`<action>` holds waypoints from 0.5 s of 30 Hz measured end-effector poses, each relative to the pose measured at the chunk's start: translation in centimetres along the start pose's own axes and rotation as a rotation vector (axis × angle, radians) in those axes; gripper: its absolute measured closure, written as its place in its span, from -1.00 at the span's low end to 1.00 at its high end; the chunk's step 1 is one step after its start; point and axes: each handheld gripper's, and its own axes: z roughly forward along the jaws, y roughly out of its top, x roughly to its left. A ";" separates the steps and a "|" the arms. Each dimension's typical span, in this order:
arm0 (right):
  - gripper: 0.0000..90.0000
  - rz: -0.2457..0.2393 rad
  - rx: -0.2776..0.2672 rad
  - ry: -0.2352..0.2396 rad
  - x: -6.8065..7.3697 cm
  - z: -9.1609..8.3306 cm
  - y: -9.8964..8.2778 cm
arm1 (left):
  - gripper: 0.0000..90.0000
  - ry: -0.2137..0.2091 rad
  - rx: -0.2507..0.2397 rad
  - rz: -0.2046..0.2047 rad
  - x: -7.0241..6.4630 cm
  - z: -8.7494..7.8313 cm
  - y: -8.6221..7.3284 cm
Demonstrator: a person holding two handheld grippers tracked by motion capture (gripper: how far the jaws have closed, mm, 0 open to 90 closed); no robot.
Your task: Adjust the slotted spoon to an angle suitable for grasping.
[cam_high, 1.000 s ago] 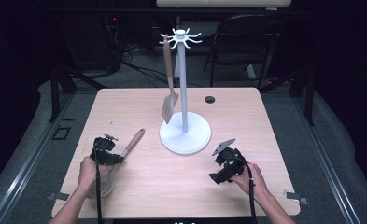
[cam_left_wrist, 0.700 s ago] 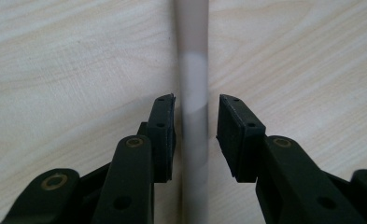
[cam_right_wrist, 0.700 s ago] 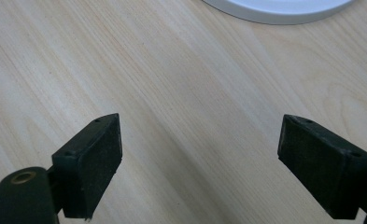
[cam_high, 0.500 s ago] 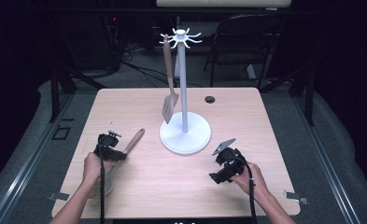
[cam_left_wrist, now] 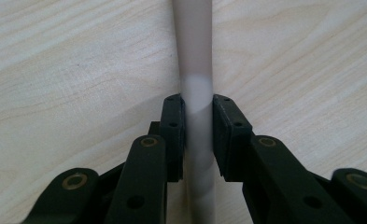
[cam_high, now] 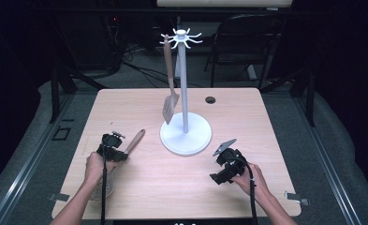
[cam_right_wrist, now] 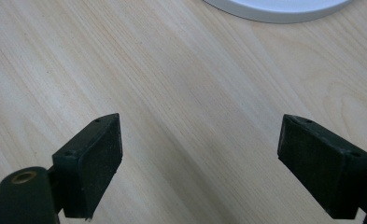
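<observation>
A utensil with a wooden handle (cam_high: 135, 139) and a pale perforated head (cam_high: 102, 190) lies flat at the table's left. My left gripper (cam_high: 111, 149) points down over its middle. In the left gripper view the left gripper (cam_left_wrist: 198, 100) has its jaws on both sides of the utensil's pale shaft (cam_left_wrist: 196, 56); they have just been closing and the pads press on it. My right gripper (cam_high: 219, 166) rests low at the right front, and in the right gripper view my right gripper (cam_right_wrist: 200, 135) stands open over bare wood.
A white utensil stand (cam_high: 182, 75) rises from a round base (cam_high: 186, 138) at mid-table; a wooden-handled spatula (cam_high: 170, 101) hangs from one hook. The base's edge (cam_right_wrist: 274, 11) lies just ahead of the right gripper. A black grommet (cam_high: 210, 100) sits behind the stand.
My left gripper has shifted slightly along the utensil toward the wooden handle. The right gripper has kept still.
</observation>
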 end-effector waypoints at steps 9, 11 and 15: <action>-0.70 0.006 -0.004 -0.002 -0.1 0.0 -0.1 | 0.70 -0.018 -0.035 0.024 -0.3 -0.2 -0.5; -0.70 0.006 -0.005 -0.003 -0.1 0.0 -0.1 | 0.70 -0.017 -0.054 0.023 -0.4 -0.5 -0.6; -0.70 0.006 -0.001 -0.004 -0.1 0.0 -0.1 | 0.70 -0.027 -0.094 0.017 -0.3 -1.3 -1.0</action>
